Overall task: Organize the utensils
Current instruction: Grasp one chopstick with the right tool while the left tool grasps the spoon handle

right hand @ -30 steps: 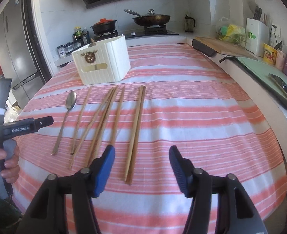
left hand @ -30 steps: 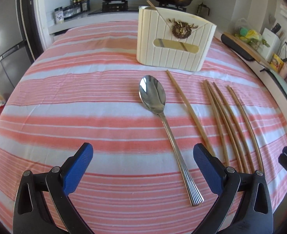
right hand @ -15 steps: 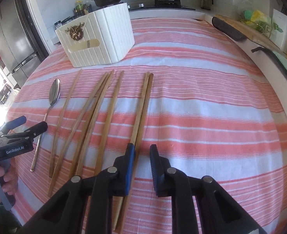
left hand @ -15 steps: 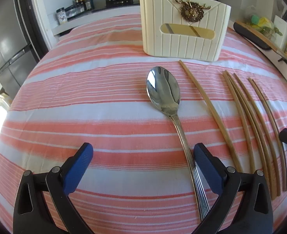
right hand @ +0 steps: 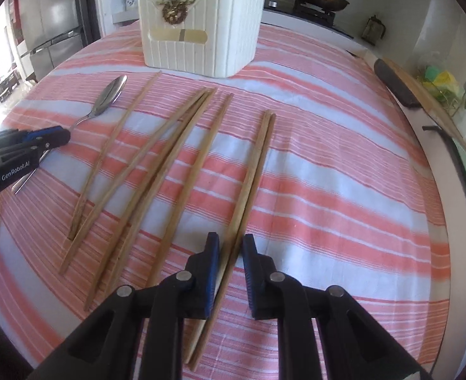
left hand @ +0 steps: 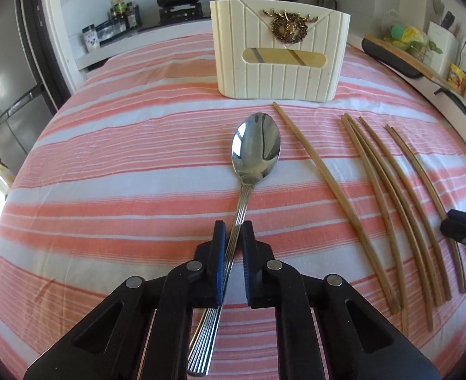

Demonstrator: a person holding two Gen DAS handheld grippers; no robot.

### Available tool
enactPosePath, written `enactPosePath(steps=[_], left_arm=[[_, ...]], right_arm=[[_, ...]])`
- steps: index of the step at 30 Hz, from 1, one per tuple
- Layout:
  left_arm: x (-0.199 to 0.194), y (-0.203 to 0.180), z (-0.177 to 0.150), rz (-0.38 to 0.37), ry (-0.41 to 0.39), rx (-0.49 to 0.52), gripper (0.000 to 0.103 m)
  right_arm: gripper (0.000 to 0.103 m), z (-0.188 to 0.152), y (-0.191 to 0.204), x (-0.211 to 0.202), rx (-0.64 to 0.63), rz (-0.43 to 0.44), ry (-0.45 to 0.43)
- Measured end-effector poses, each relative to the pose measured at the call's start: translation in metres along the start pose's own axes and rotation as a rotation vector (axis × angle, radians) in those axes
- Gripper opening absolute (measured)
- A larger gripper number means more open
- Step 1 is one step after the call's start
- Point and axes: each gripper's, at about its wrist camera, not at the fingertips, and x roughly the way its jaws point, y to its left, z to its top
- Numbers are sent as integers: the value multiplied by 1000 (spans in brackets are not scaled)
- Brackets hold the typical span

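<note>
— Left wrist view first: what do we have between the blue pads?

— Our left hand-held gripper (left hand: 233,231) is drawn in narrow around the handle of the spoon (left hand: 255,152). The handle crosses the gap at a slant and touches the left pad; we cannot tell whether the right pad presses it too. The spoon lies flat on the striped tablecloth (left hand: 122,158) covering the counter, bowl pointing to 12 o'clock.

— And beyond the bowl?

— At 12 o'clock, a little past the spoon tip, stands the white utensil holder (left hand: 280,72), upright, with a gold wreath ornament and a slot on its front. At 1 o'clock from the spoon lies a single chopstick (left hand: 321,171), and further toward 3 o'clock the other chopsticks (left hand: 391,183), spread like a fan.

— What do we see from the right wrist?

— Our right hand-held gripper (right hand: 231,247) is likewise narrowed, straddling the rightmost pair of chopsticks (right hand: 255,171), which lie touching side by side. The pair rests against the left pad; contact on the right pad is unclear. The holder (right hand: 198,41) sits at 11 o'clock, the loose chopsticks (right hand: 157,161) at 10 o'clock, the spoon (right hand: 106,101) further out, with the left gripper (right hand: 43,136) at 9 o'clock over its handle.
</note>
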Motion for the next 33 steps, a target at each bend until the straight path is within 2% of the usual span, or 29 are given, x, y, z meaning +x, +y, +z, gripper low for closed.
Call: enactPosePath(steps=[3, 8, 11, 16, 20, 22, 25, 29, 33], left_arm=[[-3, 7, -5, 8, 2, -1, 8], [-16, 30, -23, 44, 1, -31, 8], [-23, 40, -33, 53, 3, -44, 9], [-27, 43, -39, 54, -13, -43, 10], [-27, 42, -39, 49, -13, -46, 10], [-26, 44, -39, 36, -12, -50, 10], [-27, 49, -40, 11, -12, -67, 10], [-27, 49, -40, 12, -21, -67, 13], [-26, 49, -40, 7, -26, -68, 14]], right_arm=[[14, -6, -16, -1, 114, 68, -14], [14, -16, -22, -9, 148, 94, 15], [17, -16, -29, -19, 205, 172, -12], [17, 2, -33, -18, 193, 94, -48], [15, 15, -30, 12, 149, 101, 45], [14, 18, -27, 12, 131, 91, 35], [14, 21, -42, 3, 243, 234, 5], [17, 25, -48, -1, 211, 137, 0], [15, 24, -45, 2, 214, 218, 3]])
